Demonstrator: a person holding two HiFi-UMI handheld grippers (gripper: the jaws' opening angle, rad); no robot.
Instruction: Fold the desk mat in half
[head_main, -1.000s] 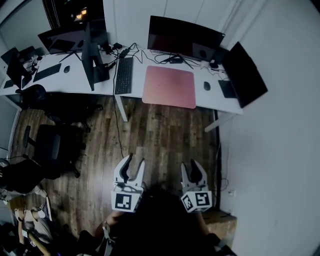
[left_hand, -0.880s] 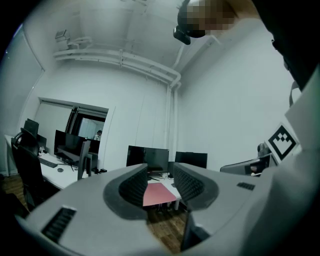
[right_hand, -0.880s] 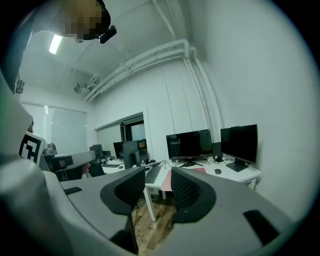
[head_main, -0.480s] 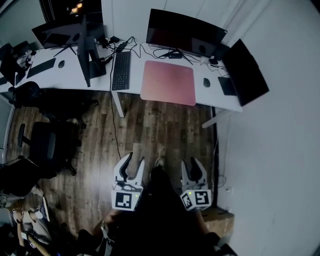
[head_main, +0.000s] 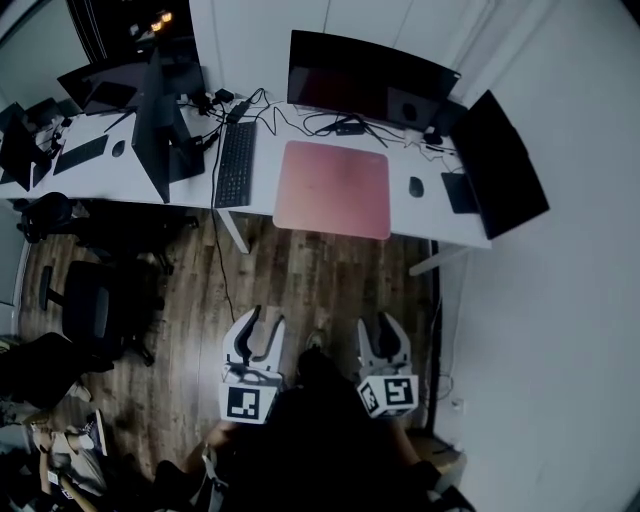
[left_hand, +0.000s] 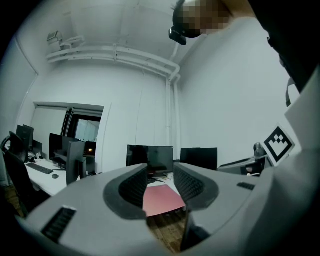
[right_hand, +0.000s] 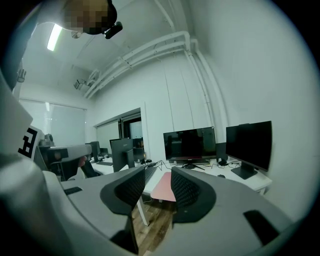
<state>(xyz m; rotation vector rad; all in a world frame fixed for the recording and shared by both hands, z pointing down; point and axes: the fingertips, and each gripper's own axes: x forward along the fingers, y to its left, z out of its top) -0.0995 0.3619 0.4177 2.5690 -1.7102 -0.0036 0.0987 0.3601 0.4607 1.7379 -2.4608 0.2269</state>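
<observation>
A pink desk mat (head_main: 333, 188) lies flat on the white desk (head_main: 120, 178), in front of the middle monitor (head_main: 370, 75). It also shows far off between the jaws as the mat (left_hand: 162, 197) in the left gripper view and the mat (right_hand: 163, 187) in the right gripper view. My left gripper (head_main: 259, 331) and right gripper (head_main: 383, 335) hang over the wooden floor, well short of the desk. Both stand open with nothing between their jaws.
A black keyboard (head_main: 231, 163) lies left of the mat and a mouse (head_main: 416, 186) right of it. Another monitor (head_main: 498, 163) stands at the right end, one more (head_main: 157, 112) to the left. Office chairs (head_main: 95, 296) stand on the floor at left. A wall runs along the right.
The view has closed in a little on the desk. The grippers keep their place in the head view, jaws unchanged.
</observation>
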